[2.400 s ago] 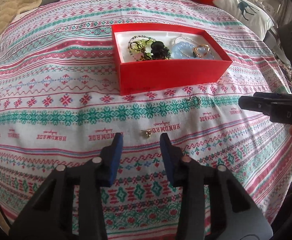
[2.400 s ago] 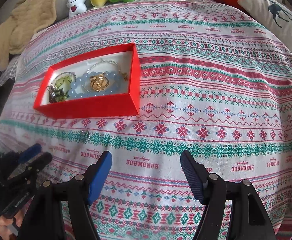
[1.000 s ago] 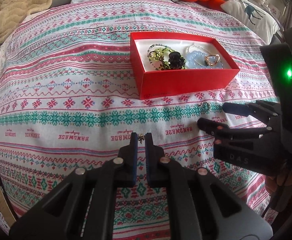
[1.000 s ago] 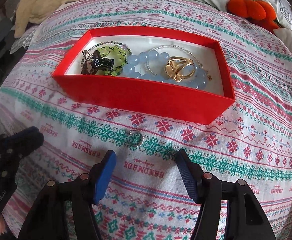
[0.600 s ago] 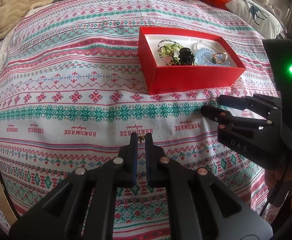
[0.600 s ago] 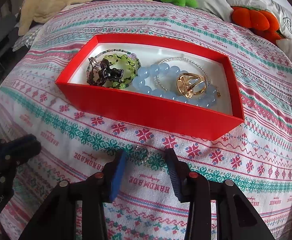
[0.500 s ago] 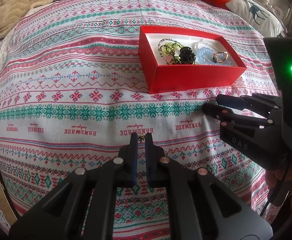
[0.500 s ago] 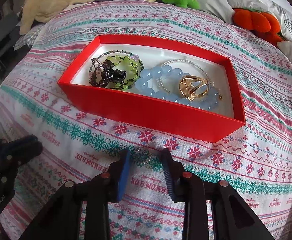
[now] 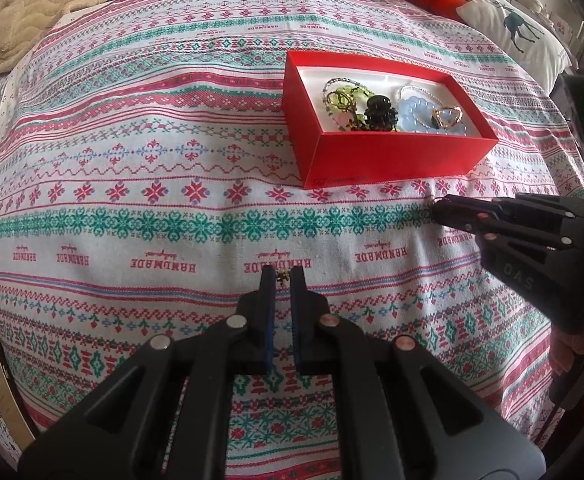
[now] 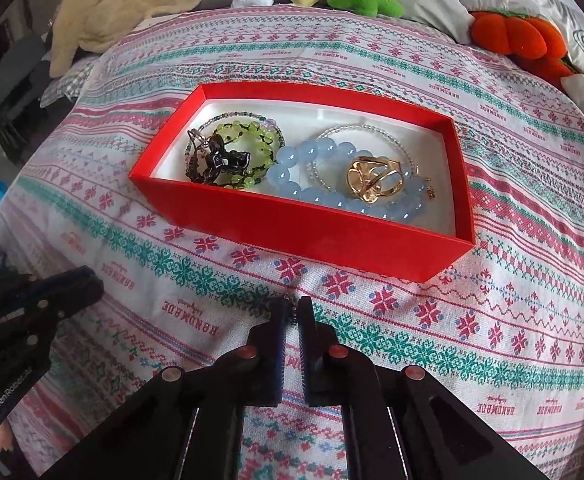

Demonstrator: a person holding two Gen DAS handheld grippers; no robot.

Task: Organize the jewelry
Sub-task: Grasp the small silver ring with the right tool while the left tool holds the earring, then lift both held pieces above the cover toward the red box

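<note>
— Holding what?
— My left gripper (image 9: 282, 276) is clamped on a small gold earring (image 9: 282, 276); my right gripper (image 10: 292, 312), jaws just closing, pinches a ring (image 10: 290, 309) on the bed (image 9: 132, 160) before the red box (image 10: 303, 224).

ring (image 10: 290, 309): mostly hidden between pads | gold piece (image 9: 282, 276): too small to identify
</note>
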